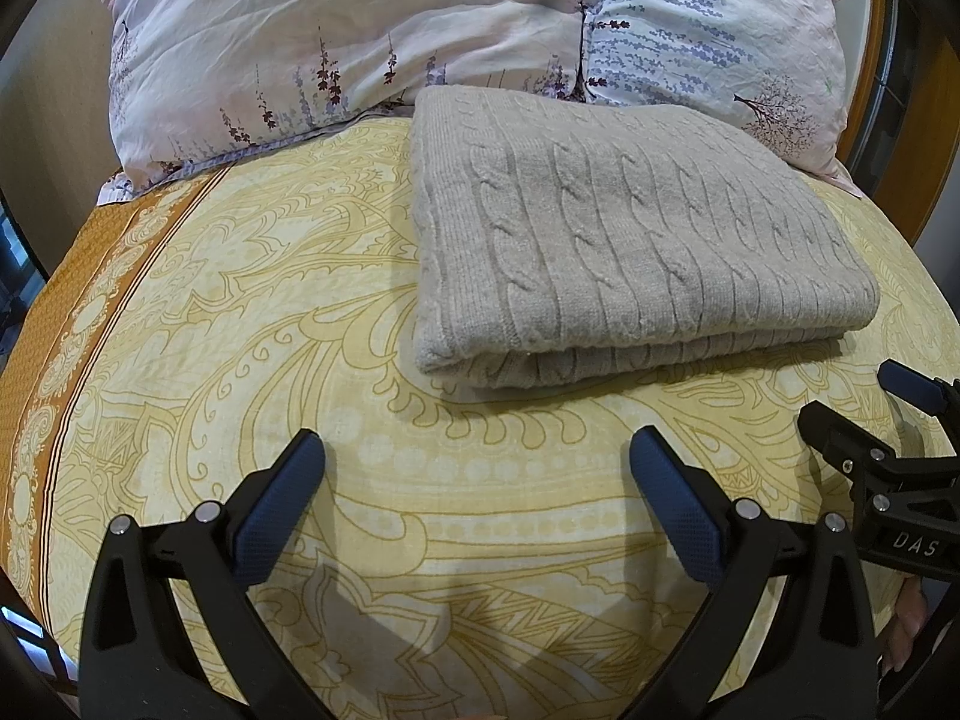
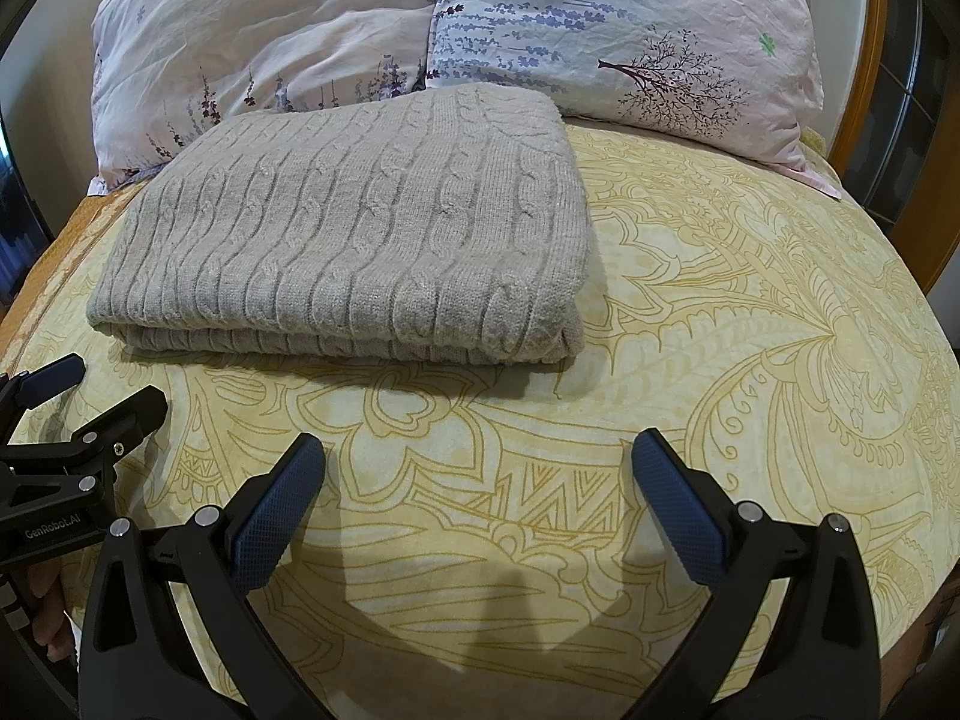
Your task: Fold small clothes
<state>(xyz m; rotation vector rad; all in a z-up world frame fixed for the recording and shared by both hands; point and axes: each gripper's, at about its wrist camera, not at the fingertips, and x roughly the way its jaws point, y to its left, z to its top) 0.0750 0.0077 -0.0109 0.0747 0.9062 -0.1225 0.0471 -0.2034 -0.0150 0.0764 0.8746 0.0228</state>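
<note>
A grey cable-knit sweater (image 1: 630, 240) lies folded into a neat rectangle on the yellow patterned bedsheet (image 1: 360, 360), its folded edge facing me. It also shows in the right wrist view, sweater (image 2: 360, 240) left of centre. My left gripper (image 1: 477, 456) hovers open over bare sheet, just short of the sweater's near edge. My right gripper (image 2: 477, 456) is open too, near the sweater's right front corner, with nothing between its fingers. Each gripper shows at the edge of the other's view: right gripper (image 1: 864, 414), left gripper (image 2: 102, 390).
Two floral pillows (image 1: 360, 48) (image 2: 630, 30) lean at the head of the bed behind the sweater. A wooden bed frame (image 2: 864, 90) curves at the right. An orange border (image 1: 78, 312) runs along the sheet's left side. A hand (image 2: 48, 618) holds the left gripper.
</note>
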